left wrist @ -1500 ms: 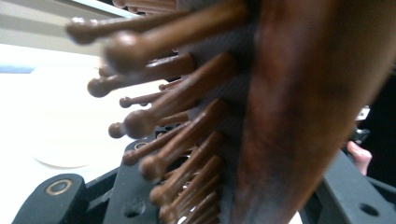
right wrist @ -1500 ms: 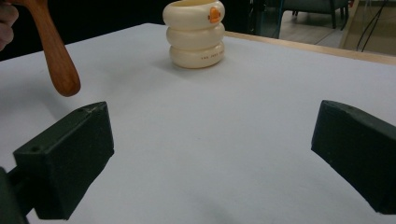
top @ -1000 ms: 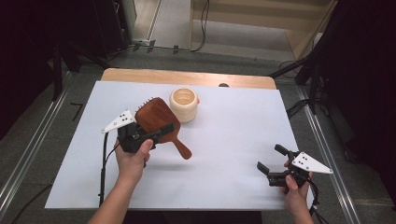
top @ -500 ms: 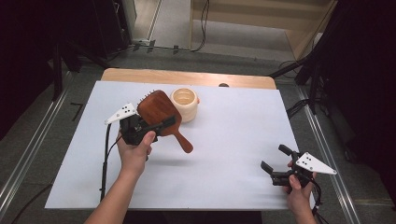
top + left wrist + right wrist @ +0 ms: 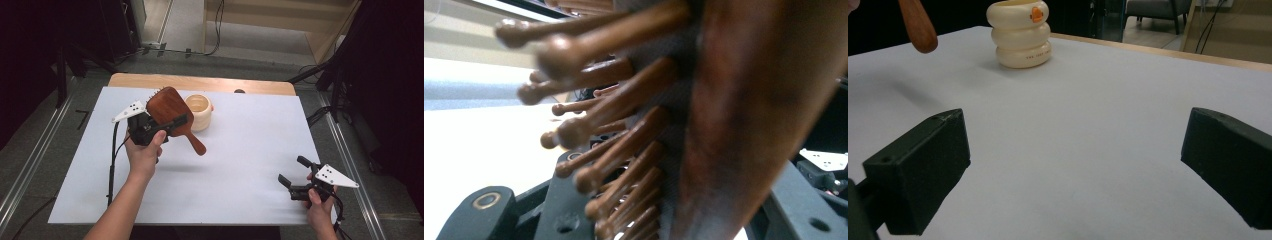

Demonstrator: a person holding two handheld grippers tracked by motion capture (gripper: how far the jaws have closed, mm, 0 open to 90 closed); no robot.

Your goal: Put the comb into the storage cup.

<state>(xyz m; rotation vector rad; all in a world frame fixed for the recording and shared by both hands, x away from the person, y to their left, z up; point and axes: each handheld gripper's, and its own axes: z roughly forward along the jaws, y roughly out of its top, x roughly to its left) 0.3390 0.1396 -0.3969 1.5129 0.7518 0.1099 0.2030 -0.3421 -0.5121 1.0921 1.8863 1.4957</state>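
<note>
left gripper point(image 5: 167, 125) pinches the wooden hairbrush point(image 5: 167, 109), handle slanting down toward the right.

High view overhead, far; right tool view low, sharing cup point(image 5: 198, 112).

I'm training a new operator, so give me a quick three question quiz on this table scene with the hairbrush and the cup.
1. True or false: the left gripper holds the wooden hairbrush in the air.
2. The right gripper has its jaws: A) clamped on the cup, B) open with nothing between them, C) clamped on the brush handle.
3. What stands just beyond the brush on the white table cover?

Key: 1 true. 2 B. 3 the cream ribbed cup with an orange mark, upright.
</note>
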